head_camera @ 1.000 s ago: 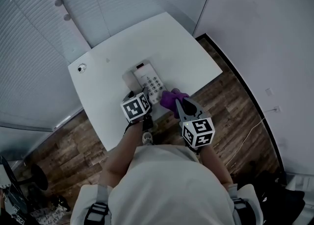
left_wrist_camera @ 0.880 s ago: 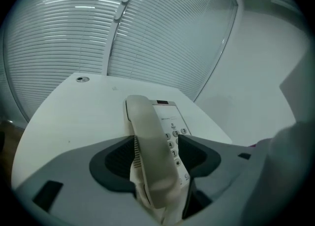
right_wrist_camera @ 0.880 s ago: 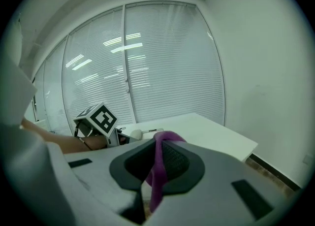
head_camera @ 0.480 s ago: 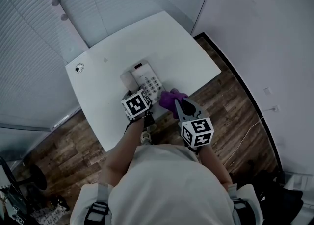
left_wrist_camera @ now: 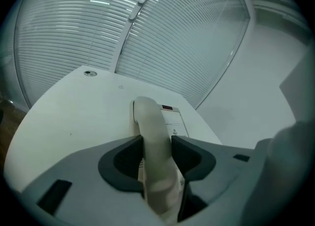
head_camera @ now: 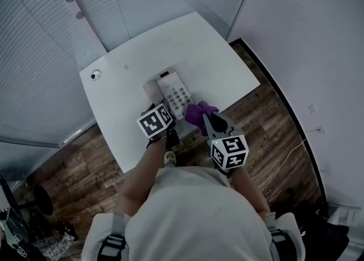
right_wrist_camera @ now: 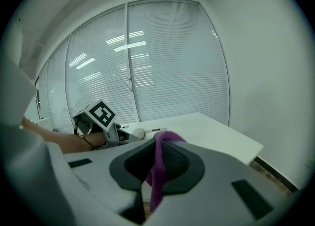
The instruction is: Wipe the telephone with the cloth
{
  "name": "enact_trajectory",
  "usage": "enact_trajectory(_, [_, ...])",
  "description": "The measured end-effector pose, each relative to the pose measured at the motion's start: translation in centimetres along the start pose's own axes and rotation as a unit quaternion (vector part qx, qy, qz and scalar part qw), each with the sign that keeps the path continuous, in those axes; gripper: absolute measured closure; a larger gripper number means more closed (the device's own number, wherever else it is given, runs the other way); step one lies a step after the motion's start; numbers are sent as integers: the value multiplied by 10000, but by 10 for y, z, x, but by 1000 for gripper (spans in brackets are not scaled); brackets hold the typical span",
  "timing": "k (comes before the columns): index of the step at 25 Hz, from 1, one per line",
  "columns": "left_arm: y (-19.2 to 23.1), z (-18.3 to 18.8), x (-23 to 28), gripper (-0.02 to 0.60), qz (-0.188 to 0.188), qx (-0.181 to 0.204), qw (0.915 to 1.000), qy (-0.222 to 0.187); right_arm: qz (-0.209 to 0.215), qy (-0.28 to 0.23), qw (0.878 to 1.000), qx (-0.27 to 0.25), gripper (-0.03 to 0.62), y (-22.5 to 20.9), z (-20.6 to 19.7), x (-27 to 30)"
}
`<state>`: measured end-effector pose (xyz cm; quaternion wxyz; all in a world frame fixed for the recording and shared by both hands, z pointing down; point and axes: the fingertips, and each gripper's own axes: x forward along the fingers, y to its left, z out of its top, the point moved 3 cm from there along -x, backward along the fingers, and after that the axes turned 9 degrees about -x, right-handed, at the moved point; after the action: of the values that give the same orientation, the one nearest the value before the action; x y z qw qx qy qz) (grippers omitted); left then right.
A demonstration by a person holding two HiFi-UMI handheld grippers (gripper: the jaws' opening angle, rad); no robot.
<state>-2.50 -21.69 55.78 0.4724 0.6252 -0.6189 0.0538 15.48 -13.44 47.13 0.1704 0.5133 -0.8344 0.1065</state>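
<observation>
Left gripper [left_wrist_camera: 156,157]: my jaws are closing, handset [left_wrist_camera: 149,119] between them, pads at its sides.
Right gripper [head_camera: 206,119]: my jaws clamp the purple cloth [right_wrist_camera: 164,138].
Telephone [head_camera: 177,94]: on white tabletop [head_camera: 142,55], cloth just right of it.

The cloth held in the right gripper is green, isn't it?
Not quite. The cloth is purple, not green. The right gripper view shows it pinched between the jaws of the right gripper.
</observation>
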Motion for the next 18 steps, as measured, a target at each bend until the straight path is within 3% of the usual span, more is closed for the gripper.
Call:
enact_trajectory(8, [1, 4, -15, 387, -713, -398, 9967, -3, 173, -34, 9998, -102, 551, 11, 4, 9])
enact_trajectory(18, [1, 16, -43, 387, -1698, -795, 9822, -93, 336, -156, 9991, -216, 551, 23, 16, 15])
